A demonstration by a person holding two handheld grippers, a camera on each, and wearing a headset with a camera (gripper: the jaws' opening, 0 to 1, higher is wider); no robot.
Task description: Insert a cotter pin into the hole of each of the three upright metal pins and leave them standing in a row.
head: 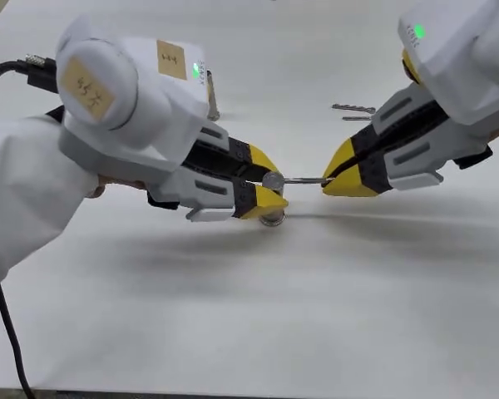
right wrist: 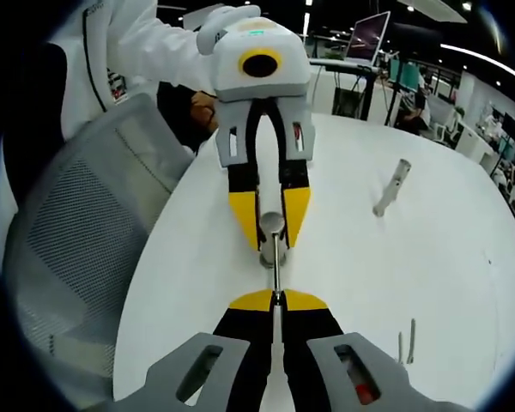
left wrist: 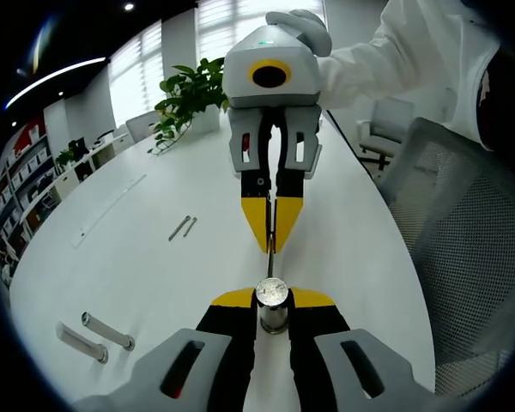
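My left gripper (head: 269,183) is clamped on an upright metal pin (left wrist: 273,305) standing on the white table (head: 249,316). My right gripper (head: 328,181), jaws pinched tight, holds a cotter pin (head: 303,179) level, its tip at the pin's head. Whether it has entered the hole, I cannot tell. Two spare cotter pins (head: 353,108) lie well behind.

Big white table (head: 333,332) everywhere, with a black cable (head: 7,332) hanging off the near edge. A leafy potted plant (left wrist: 189,86) is at the far end and a grey mesh chair (left wrist: 463,249) is right beside the table. There's a monitor (right wrist: 366,34) way in the back.
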